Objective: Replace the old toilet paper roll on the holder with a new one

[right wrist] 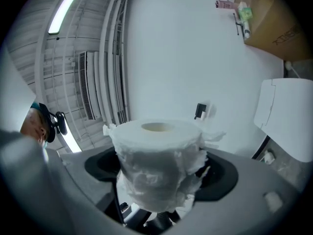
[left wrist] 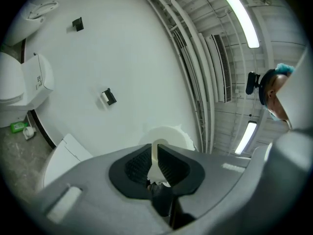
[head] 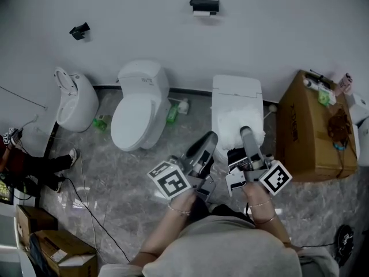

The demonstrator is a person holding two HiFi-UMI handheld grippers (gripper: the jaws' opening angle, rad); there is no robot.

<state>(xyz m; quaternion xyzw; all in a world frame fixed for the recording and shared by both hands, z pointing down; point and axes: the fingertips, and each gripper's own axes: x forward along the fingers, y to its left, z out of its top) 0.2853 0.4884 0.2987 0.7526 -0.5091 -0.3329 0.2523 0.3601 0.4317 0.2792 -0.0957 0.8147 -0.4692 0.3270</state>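
Observation:
A black holder (head: 204, 5) with a small white roll under it hangs high on the white wall; it also shows as the holder (left wrist: 108, 97) and the holder (right wrist: 200, 110). My right gripper (head: 247, 136) (right wrist: 161, 175) is shut on a ragged white toilet paper roll (right wrist: 157, 155) (head: 233, 127), standing on end between the pads. My left gripper (head: 211, 139) (left wrist: 155, 166) is shut on a thin cream edge (left wrist: 155, 156) of a round white roll (left wrist: 168, 136) that shows just past the pads. Both grippers are held over the right-hand toilet (head: 236, 97), pointing towards the wall.
Two more toilets (head: 141, 103) (head: 75, 97) stand to the left along the wall. A large cardboard box (head: 311, 126) with small items on top stands at the right. Boxes (head: 55, 247), cables and a seated person's legs (head: 40, 166) are at the left.

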